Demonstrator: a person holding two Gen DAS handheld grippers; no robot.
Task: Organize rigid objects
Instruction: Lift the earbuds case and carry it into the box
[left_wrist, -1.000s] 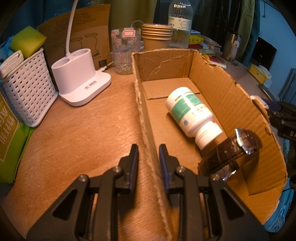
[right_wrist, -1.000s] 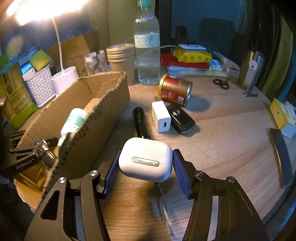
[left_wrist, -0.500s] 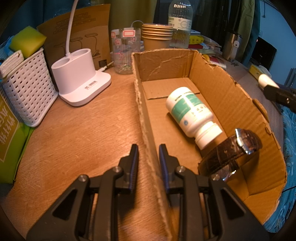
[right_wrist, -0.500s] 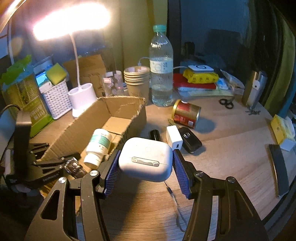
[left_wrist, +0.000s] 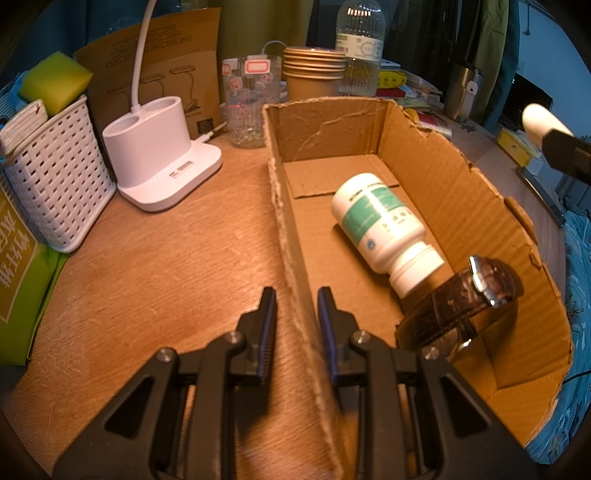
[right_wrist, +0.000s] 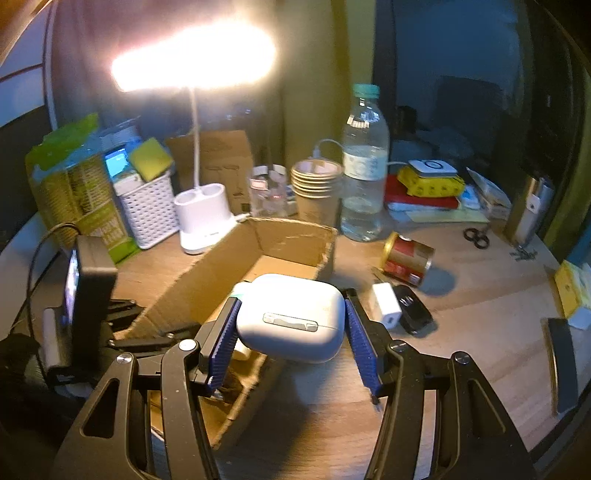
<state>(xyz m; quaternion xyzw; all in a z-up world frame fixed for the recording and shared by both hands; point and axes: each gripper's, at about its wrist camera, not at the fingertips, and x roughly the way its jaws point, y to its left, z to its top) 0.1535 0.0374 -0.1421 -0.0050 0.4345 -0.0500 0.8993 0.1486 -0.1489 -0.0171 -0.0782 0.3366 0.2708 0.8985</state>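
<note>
Now right gripper (right_wrist: 290, 332) clamps earbud case (right_wrist: 290, 317), poised over cardboard box (left_wrist: 480, 206) near wall. Left gripper (left_wrist: 296, 314) pinches box wall, jaws narrow. Advance case beyond wall, lower onto floor clear of pill bottle (left_wrist: 384, 229), then release.

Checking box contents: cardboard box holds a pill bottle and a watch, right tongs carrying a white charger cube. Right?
Not quite. The right tongs carry a white earbuds case, per the right wrist view. The pill bottle and watch do lie in the cardboard box.

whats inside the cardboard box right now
Inside the cardboard box: a white pill bottle lying on its side and a dark leather-strap watch. The near corner is hidden behind the left gripper's fingers.
</note>
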